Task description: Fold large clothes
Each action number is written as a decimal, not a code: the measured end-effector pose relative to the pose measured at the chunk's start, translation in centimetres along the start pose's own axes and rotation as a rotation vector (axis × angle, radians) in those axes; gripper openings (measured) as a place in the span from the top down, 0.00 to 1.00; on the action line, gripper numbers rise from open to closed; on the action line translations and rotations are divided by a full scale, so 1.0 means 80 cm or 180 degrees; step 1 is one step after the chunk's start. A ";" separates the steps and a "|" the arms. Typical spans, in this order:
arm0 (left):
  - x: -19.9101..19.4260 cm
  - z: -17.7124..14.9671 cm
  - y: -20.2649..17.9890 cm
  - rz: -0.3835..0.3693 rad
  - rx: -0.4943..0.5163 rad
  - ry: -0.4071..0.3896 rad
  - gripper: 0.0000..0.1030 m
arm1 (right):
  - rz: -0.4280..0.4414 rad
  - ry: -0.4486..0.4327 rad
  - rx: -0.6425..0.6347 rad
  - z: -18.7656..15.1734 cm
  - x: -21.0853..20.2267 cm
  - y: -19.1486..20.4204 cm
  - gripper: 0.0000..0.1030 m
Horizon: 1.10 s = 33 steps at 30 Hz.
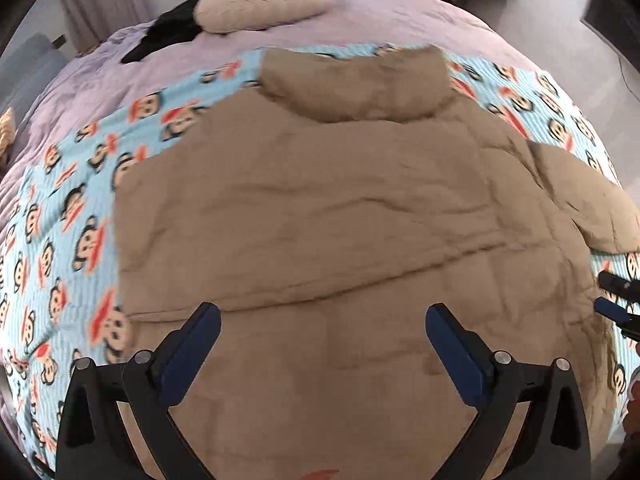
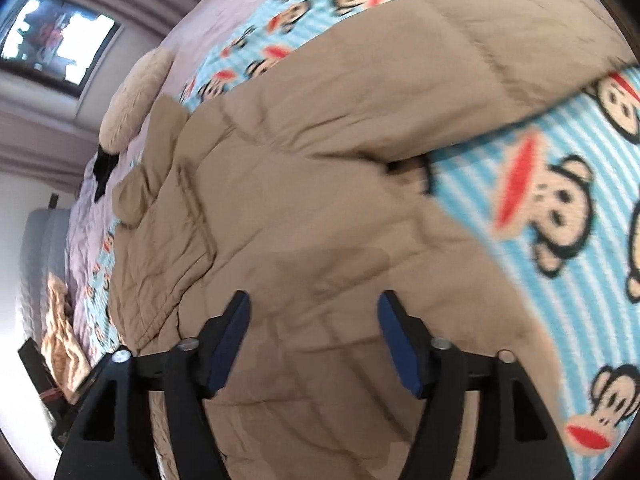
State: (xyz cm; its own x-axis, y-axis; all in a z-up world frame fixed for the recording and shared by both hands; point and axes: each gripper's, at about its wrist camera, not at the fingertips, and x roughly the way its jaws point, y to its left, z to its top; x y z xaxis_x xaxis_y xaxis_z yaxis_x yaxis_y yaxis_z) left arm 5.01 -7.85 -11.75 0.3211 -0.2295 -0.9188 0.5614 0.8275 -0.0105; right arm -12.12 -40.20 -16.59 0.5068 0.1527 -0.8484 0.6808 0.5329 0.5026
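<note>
A large tan padded jacket [image 1: 340,200] lies flat on a blue monkey-print blanket [image 1: 60,220], hood [image 1: 356,80] at the far end. One sleeve is folded across the body; the other sleeve [image 1: 580,196] sticks out to the right. My left gripper [image 1: 323,320] is open and empty above the jacket's lower part. My right gripper [image 2: 314,312] is open and empty above the jacket's right side [image 2: 320,208], near the outstretched sleeve [image 2: 420,80]. Its fingertips [image 1: 612,280] show at the right edge of the left wrist view.
The blanket [image 2: 560,200] lies on a bed with a lilac cover [image 1: 380,16]. A beige pillow [image 1: 260,4] and a black garment [image 1: 168,32] lie at the bed's far end. A window [image 2: 60,40] and curtains are beyond.
</note>
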 end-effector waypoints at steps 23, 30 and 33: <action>0.023 0.022 -0.178 0.0001 0.0124 0.0222 0.00 | 0.0766 -0.0915 0.1795 0.147 -0.112 -0.286 0.00; 0.027 0.027 -0.175 -0.0078 0.0048 0.0303 0.00 | 0.1382 -0.1087 0.2355 0.185 -0.094 -0.321 0.00; 0.022 0.029 -0.173 -0.0082 -0.0004 0.0280 0.00 | 0.1489 -0.1089 0.2389 0.198 -0.089 -0.318 0.14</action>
State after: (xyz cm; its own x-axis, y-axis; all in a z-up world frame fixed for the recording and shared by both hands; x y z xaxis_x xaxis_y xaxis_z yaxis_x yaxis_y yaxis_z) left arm -0.42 -20.91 -12.33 0.2382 -0.2049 -0.9493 0.5676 0.8225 -0.0351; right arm -24.72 -68.03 -20.70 0.8608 -0.1003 -0.4989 0.4712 -0.2131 0.8559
